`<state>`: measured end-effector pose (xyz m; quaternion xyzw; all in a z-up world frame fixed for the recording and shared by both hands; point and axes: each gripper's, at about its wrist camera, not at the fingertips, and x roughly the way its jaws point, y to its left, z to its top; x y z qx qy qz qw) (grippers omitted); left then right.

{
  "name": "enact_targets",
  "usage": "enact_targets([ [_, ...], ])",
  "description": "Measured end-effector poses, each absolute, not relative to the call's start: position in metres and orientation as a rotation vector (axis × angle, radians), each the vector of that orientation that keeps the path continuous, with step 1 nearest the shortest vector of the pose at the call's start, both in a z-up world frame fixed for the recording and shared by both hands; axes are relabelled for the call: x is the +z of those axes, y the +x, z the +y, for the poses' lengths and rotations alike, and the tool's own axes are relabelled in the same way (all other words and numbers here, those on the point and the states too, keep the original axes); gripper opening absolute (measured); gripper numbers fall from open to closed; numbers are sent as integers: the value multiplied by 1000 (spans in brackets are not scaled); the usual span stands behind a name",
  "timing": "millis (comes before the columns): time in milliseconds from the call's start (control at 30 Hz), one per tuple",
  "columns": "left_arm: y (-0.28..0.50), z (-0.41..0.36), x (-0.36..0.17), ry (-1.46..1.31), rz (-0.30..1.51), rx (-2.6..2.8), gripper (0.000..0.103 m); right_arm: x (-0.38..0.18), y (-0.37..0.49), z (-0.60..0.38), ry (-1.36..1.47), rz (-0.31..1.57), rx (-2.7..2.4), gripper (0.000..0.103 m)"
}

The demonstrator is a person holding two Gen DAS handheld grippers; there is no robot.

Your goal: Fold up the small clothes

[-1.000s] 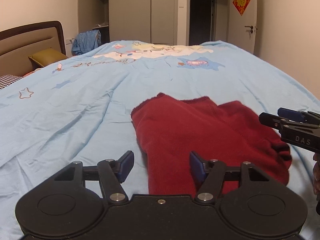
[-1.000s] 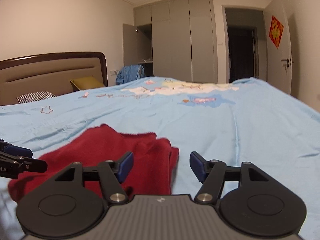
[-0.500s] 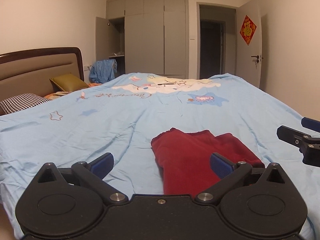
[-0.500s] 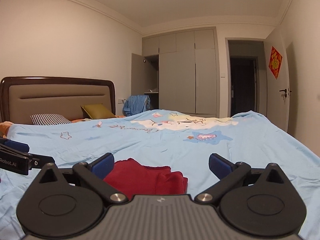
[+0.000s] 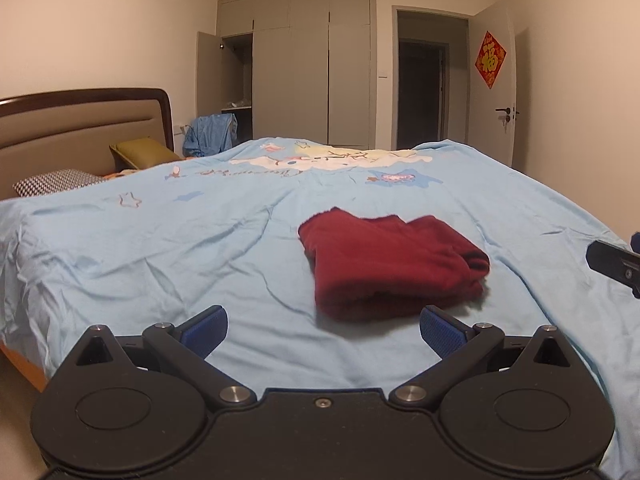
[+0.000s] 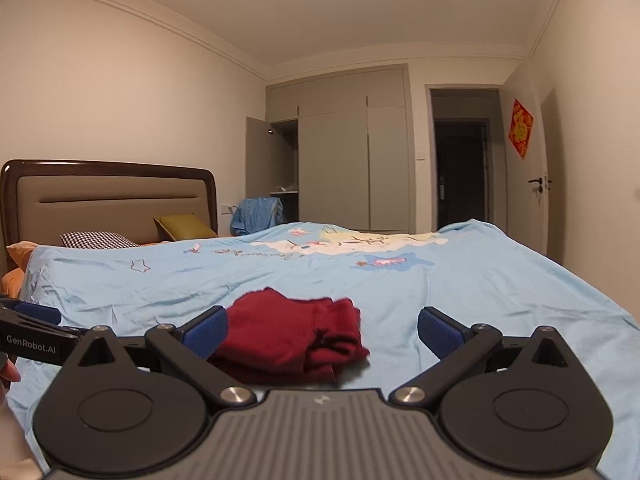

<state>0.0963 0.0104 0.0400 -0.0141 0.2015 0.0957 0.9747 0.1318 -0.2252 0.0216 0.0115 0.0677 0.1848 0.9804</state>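
right tool cropped, garment's near edge hidden

Red garment folded on blue bedspread

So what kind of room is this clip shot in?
A home bedroom, most likely. A bed with a light blue cartoon cover and a padded headboard fills the view, a built-in wardrobe lines the far wall, and the folded red garment lies on the cover.

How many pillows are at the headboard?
3: a checked pillow, an olive one beside it, an orange one at the left edge. The quilt may hide others.
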Motion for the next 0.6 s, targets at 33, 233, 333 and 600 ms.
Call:
enact_targets([
  [33,90,9,35,-31,406,194,102,17,125,-227,28,143,357,103],
  [233,67,3,6,-31,390,219,102,-16,94,-232,54,127,257,103],
  [333,60,3,0,-36,370,219,102,-27,85,-229,33,114,221,103],
  [600,57,3,-7,-60,359,225,102,-43,72,-219,-22,79,234,103],
])
